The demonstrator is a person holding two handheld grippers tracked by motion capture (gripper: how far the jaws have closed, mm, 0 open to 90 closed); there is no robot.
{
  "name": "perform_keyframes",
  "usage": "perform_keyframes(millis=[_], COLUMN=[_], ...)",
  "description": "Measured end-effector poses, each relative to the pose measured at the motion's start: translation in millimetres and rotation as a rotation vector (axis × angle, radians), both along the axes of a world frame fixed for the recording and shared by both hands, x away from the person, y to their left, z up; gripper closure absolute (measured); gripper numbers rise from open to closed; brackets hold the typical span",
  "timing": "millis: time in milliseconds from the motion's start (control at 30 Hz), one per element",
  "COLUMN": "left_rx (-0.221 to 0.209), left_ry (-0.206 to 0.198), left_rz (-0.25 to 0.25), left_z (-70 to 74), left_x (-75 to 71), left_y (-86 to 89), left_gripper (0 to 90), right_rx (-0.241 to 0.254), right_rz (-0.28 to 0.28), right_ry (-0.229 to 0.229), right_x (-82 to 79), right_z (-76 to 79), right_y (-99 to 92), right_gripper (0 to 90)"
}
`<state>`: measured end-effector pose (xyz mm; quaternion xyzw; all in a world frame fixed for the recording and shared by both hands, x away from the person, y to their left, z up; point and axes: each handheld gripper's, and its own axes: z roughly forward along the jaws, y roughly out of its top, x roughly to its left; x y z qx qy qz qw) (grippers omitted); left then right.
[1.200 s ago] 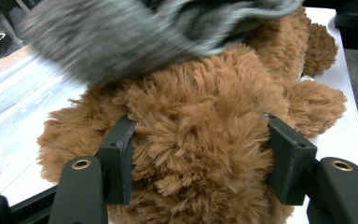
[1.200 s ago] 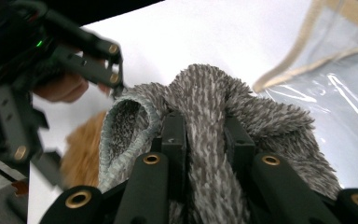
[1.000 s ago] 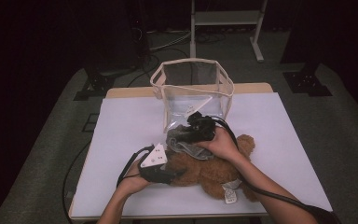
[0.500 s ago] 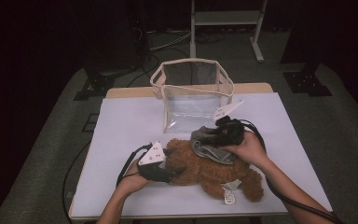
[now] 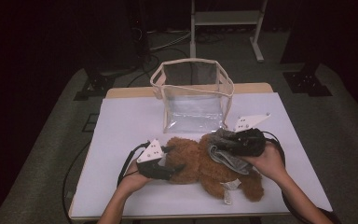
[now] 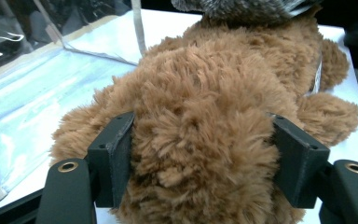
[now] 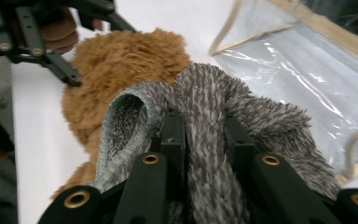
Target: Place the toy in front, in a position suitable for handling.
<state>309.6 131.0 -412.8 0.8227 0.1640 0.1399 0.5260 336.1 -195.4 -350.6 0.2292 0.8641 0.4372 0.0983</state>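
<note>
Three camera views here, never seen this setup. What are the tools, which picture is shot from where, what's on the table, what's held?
No robot: a person holds a pair of hand-worked tongs in each hand. The high view looks down from above the person's side; the forearms come in from the bottom. The other two cameras ride on the tongs and look along their black jaws.

On the white table lie a brown plush bear and, behind it, a clear bag with beige trim.

The left tongs have the bear's fur between their jaws; these have just been opening, though the pads touch the fur. The right tongs are shut on a grey fuzzy garment, held over the bear.
</note>
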Motion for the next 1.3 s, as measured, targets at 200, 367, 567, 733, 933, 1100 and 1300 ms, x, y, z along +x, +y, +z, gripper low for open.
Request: perform_keyframes(millis=[200,367,567,733,933,1100,1300], left_rx=[-0.008,-0.002,-0.044,0.021,0.041,0.037,0.034], left_ry=[-0.002,-0.002,0.018,-0.005,-0.021,-0.021,-0.008], left_rz=[0.024,0.024,-0.006,-0.019,0.016,0.038,0.034], left_z=[-0.1,0.0,-2.5,-7.1,-3.7,-0.2,-1.2], left_x=[1.4,1.0,2.9,1.5,1.8,3.5,3.0], left_y=[-2.0,-1.2,4.1,-0.1,-2.5,-6.2,-2.9], left_gripper=[31.6,29.4,16.2,12.5,33.4,34.7,35.0], right_rx=[0.030,-0.016,-0.023,0.014,0.008,0.034,-0.043], right_rz=[-0.026,0.065,0.054,0.014,0.031,0.121,0.133], right_ry=[0.009,-0.017,-0.004,0.021,-0.012,-0.034,-0.060], right_x=[5.4,0.3,8.0,22.2,13.0,-3.2,-8.3], right_z=[0.4,-3.3,-9.1,-13.4,-3.1,7.3,1.5], right_y=[3.2,42.7,37.0,23.8,33.2,55.9,57.9], right_gripper=[73.6,73.4,73.5,73.6,73.8,73.7,73.6])
